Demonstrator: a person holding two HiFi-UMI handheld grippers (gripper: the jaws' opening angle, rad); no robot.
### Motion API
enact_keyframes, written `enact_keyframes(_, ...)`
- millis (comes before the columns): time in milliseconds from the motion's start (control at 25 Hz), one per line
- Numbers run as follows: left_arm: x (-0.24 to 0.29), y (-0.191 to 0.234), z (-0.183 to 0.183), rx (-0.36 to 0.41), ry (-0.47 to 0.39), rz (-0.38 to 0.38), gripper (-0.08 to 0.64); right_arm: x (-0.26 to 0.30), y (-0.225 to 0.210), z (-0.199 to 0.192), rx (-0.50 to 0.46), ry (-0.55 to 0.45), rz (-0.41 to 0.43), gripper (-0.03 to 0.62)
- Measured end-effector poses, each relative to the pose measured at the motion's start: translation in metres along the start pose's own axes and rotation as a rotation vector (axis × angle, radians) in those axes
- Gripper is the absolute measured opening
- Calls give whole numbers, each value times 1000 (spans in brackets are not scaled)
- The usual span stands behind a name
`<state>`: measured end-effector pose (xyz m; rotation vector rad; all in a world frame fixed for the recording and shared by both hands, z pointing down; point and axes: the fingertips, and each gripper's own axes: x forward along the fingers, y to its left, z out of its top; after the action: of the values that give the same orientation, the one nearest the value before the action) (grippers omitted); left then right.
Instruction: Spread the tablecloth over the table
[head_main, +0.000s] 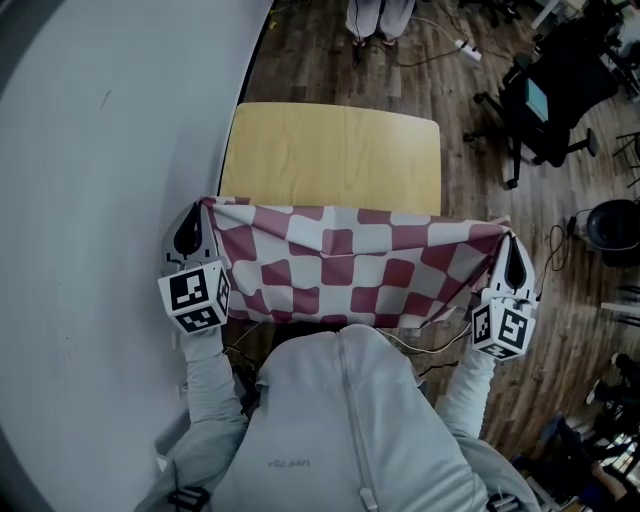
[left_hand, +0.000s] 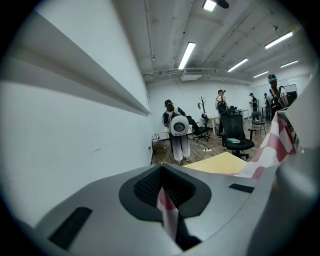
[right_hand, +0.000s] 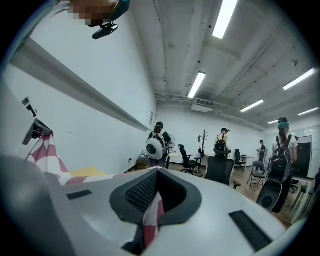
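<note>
Since your left gripper (head_main: 200, 218) and right gripper (head_main: 511, 255) are each pinched shut on a top corner of the red-and-white checked tablecloth (head_main: 350, 265), its long axis runs taut from hand to hand, along the near edge of the yellow table (head_main: 335, 150). Everything below that held edge hangs back toward you, and the bare tabletop lies straight ahead of your fingertips. Neither hand is nearer, so the move likely needs both to travel forward together toward the far edge.
</note>
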<state>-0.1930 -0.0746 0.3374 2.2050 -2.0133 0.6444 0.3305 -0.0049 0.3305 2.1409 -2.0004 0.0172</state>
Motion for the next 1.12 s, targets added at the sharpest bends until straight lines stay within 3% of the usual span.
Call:
enact_keyframes(400,11,10,1,0,-5,-2,25,10,11,4,-46,9,-6,21)
enact_keyframes(720,14,39,-7,-2,6,49,25,25,10,13,-127,-26,-10,21)
enact_keyframes(800,16,44,-9,3,1,54,25,28,9,14,-100,-47,1,21)
enact_keyframes(960,32,60,-2,22,-11,55,25,47,3,18,56,-61,21,21)
enact_keyframes(1120,53,71,8,46,-29,47,25,70,3,18,54,-43,25,21)
